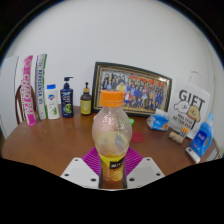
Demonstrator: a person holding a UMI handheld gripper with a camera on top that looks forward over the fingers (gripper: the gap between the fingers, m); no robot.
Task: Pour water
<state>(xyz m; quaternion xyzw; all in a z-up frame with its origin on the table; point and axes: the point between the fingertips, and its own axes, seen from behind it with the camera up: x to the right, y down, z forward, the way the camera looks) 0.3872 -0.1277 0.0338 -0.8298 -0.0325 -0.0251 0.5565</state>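
Bright, even indoor light fills the scene, with soft shadows under the items on the table. The wide-angle lens bends the table edge and wall into curves. The bottle up close looks hazy; the framed photo shows mild glare.

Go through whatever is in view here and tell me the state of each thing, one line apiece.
Bottle: upright, orange cap on, held between the fingers.
Gripper: shut on the bottle.
Pump bottle: upright, on the table.
Picture frame: standing, leaned against the wall.
Small amber bottle: upright, capped.
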